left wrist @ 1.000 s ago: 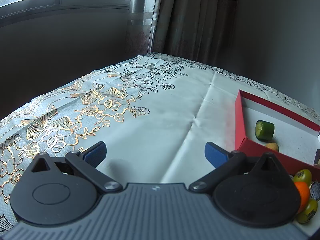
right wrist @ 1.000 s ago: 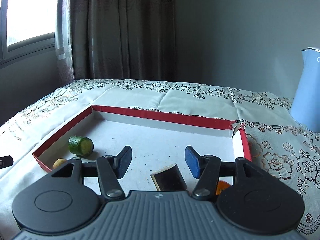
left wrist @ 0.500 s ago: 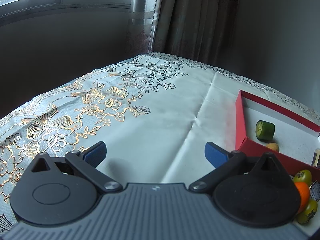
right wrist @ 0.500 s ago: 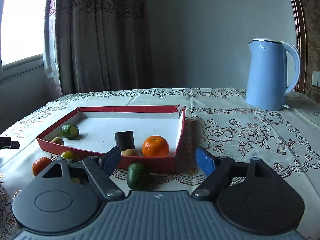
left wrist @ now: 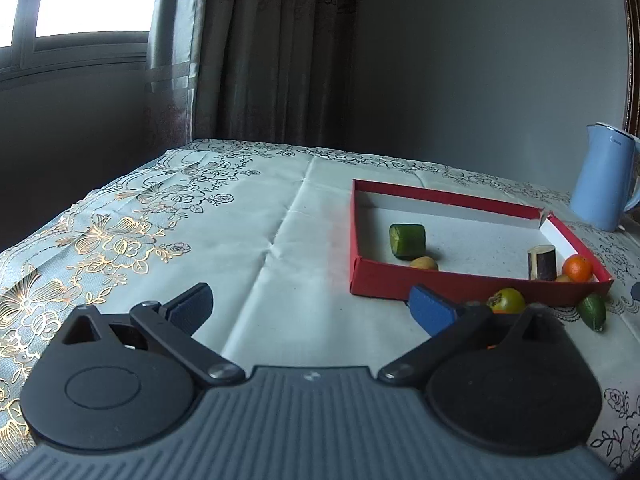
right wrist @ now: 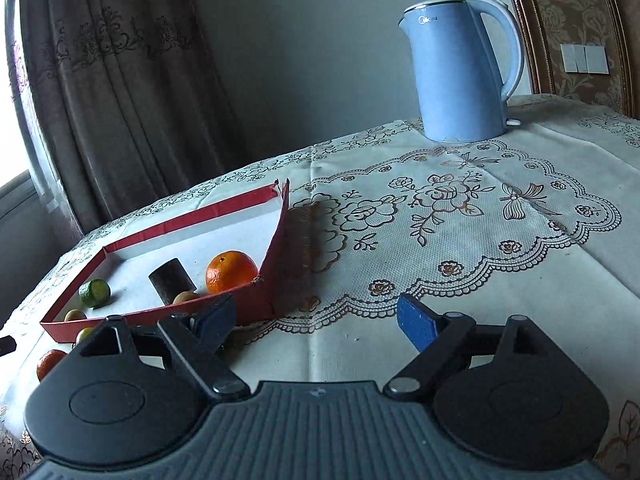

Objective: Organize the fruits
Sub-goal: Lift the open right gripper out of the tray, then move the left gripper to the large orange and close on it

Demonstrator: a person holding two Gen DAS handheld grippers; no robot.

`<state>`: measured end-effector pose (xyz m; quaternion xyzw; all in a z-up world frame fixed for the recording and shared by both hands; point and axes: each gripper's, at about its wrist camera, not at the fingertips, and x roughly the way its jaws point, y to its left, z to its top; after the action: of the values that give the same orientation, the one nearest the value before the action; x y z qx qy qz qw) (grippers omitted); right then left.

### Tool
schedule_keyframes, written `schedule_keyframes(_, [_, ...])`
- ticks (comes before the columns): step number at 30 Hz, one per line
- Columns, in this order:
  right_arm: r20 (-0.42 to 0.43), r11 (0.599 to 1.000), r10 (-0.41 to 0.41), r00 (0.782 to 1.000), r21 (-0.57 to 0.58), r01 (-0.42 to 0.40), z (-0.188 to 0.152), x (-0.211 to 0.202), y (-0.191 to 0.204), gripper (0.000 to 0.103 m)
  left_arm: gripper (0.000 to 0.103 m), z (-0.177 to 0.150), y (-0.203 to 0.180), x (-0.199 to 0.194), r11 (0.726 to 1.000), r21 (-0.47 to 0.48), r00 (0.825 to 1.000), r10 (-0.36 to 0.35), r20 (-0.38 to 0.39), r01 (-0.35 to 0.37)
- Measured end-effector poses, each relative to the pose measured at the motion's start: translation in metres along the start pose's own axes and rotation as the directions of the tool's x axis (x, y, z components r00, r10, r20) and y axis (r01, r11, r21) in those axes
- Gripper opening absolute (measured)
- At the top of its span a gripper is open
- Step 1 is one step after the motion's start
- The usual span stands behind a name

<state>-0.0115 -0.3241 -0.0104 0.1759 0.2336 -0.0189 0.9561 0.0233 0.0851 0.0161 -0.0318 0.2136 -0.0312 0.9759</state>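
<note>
Fruit in two groups. Inside red tray (left wrist: 440, 196): cut green piece (left wrist: 407, 241), small yellow-brown fruit (left wrist: 424, 263) just beside it, orange (left wrist: 577, 268) in the right-hand near corner, next to dark cut cylinder (left wrist: 541, 263). Outside, on worktop (left wrist: 240, 240) along the tray's near wall: yellow-green fruit (left wrist: 508, 300), pointed green fruit (left wrist: 592, 310) and loose orange (right wrist: 49, 362), the last partly hidden behind the right tool body. Step in hand, by judgement: choice of the next loose fruit for transfer into the tray; no fruit in either grip. Left gripper (left wrist: 310, 308) low over the worktop, jaws wide apart and empty, right-hand pad near the yellow-green fruit but apart from it. Right gripper (right wrist: 316, 320) beside the tray's right corner, jaws likewise wide apart and empty, aimed past the tray toward blue kettle (right wrist: 460, 68) at the far side. Next move, as a recommendation: swing the left gripper rightward, centre the yellow-green fruit between the pads, descend to the cloth, close gently. Lift clear of the near wall before crossing into the tray. Expect rolling from round fruit on contact; approach squarely, not from one side.
</note>
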Motion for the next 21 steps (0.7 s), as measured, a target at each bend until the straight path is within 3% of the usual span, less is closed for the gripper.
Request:
schedule_keyframes(3, [-0.007,1.0,0.009,1.0,0.007,-0.009,0.0,0.0,-0.001,0.088,0.103,-0.005,-0.028,-0.015,0.989,0.111,0.994,-0.1,0.04,0.095])
schedule_keyframes(8, [-0.015,0.999,0.021,1.0,0.027,-0.021,0.001,0.002,-0.004,0.088,0.103,-0.013,-0.072,-0.028,0.949,0.284,0.985,-0.163,0.06,0.14])
schedule_keyframes(9, [-0.017,0.999,0.022,1.0,0.028,-0.021,0.001,0.003,-0.004,0.088,0.099,-0.014,-0.076,-0.029,0.941,0.303,0.982,-0.176,0.063,0.149])
schedule_keyframes(10, [-0.018,0.999,0.023,1.0,0.028,-0.022,0.001,0.003,-0.004,0.088,0.082,-0.014,-0.08,-0.028,0.933,0.319,0.98,-0.192,0.051,0.166])
schedule_keyframes(11, [-0.017,0.999,0.025,1.0,0.029,-0.024,0.001,0.003,-0.005,0.088,0.071,-0.014,-0.084,-0.026,0.926,0.329,0.979,-0.204,0.029,0.183])
schedule_keyframes(13, [-0.016,0.999,0.028,0.999,0.034,-0.027,0.0,0.003,-0.005,0.088,0.059,-0.016,-0.088,-0.022,0.918,0.338,0.976,-0.219,-0.001,0.206])
schedule_keyframes(21, [-0.024,0.998,0.037,0.999,0.042,-0.036,0.001,0.004,-0.006,0.088,0.039,-0.019,-0.086,-0.007,0.916,0.335,0.975,-0.212,-0.065,0.221])
